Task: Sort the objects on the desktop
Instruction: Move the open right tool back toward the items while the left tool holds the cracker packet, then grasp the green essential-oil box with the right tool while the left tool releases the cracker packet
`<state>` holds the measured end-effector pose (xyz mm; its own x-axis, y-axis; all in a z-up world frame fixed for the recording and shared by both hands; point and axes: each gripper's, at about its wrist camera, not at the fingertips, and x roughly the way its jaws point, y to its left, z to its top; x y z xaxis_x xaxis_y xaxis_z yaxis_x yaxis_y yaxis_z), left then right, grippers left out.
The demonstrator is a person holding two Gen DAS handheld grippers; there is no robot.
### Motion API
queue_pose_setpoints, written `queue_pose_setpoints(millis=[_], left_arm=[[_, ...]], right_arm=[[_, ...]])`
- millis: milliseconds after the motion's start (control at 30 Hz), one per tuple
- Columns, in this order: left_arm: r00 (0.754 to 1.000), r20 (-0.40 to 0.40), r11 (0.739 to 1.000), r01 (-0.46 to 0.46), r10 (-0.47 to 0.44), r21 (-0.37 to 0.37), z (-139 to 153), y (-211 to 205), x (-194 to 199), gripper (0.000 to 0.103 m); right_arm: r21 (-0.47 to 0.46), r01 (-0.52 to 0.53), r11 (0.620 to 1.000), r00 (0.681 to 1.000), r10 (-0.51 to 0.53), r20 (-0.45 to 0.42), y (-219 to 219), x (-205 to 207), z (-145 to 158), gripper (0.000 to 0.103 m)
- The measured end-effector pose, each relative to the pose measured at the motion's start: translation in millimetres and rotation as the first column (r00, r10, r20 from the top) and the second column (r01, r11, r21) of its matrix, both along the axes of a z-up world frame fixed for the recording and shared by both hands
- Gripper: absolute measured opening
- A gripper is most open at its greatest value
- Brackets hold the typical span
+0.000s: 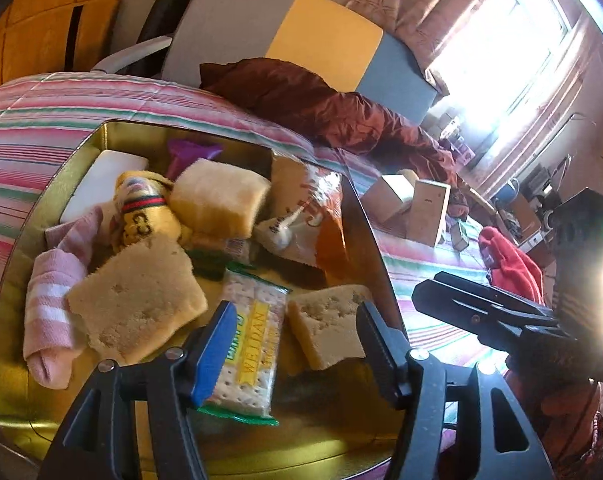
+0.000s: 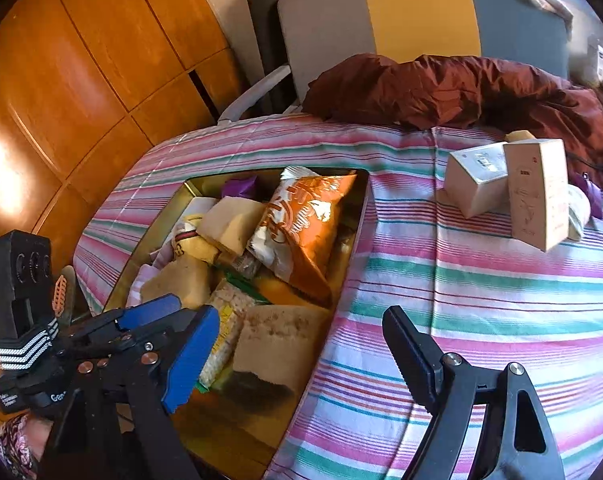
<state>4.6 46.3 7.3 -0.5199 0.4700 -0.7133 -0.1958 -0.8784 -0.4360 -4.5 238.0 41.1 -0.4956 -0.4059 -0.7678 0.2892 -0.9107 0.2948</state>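
A gold tin (image 1: 67, 160) lies on the striped bedcover, full of things: tan sponges (image 1: 141, 292), a cracker packet (image 1: 249, 340), an orange snack bag (image 1: 317, 208), a pink sock (image 1: 49, 300) and a yellow sock (image 1: 141, 216). My left gripper (image 1: 297, 346) hangs open just above the cracker packet and a sponge piece (image 1: 329, 320), its pads clear of both. My right gripper (image 2: 301, 356) stands open over the tin's near right rim (image 2: 355, 248), above a stained sponge (image 2: 281, 344). Nothing is pressed between its fingers.
Two pale cardboard boxes (image 2: 477, 184) (image 2: 537, 192) stand on the striped cover (image 2: 461, 300) to the right of the tin. A maroon blanket (image 2: 441, 88) is heaped at the headboard. A red cloth (image 1: 509, 260) lies further right. Wooden wardrobe doors (image 2: 81, 80) are on the left.
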Motion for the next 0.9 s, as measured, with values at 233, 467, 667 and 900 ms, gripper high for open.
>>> queue_pose_setpoints(millis=[233, 467, 667, 900], left_arm=[[1.0, 0.025, 1.0, 0.015, -0.015, 0.001, -0.1, 18.5, 4.1, 0.063], [0.999, 0.009, 0.998, 0.051, -0.051, -0.03, 3.8, 48.4, 13.3, 0.063], [0.995, -0.025, 0.994, 0.091, -0.093, -0.061, 13.7, 79.8, 14.0, 0.063], [0.988, -0.027, 0.985, 0.149, -0.151, -0.084, 15.7, 123.7, 2.4, 0.063]], right_arm=[[0.011, 0.036, 0.999, 0.999, -0.036, 0.003, 27.0, 9.4, -2.2, 0.084], [0.036, 0.133, 0.991, 0.99, -0.134, 0.045, 77.3, 11.3, -15.7, 0.084], [0.089, 0.248, 0.965, 0.964, -0.255, 0.074, 138.6, 8.4, -25.9, 0.069], [0.137, 0.405, 0.904, 0.905, -0.418, 0.079, 218.9, -12.8, -31.2, 0.068]])
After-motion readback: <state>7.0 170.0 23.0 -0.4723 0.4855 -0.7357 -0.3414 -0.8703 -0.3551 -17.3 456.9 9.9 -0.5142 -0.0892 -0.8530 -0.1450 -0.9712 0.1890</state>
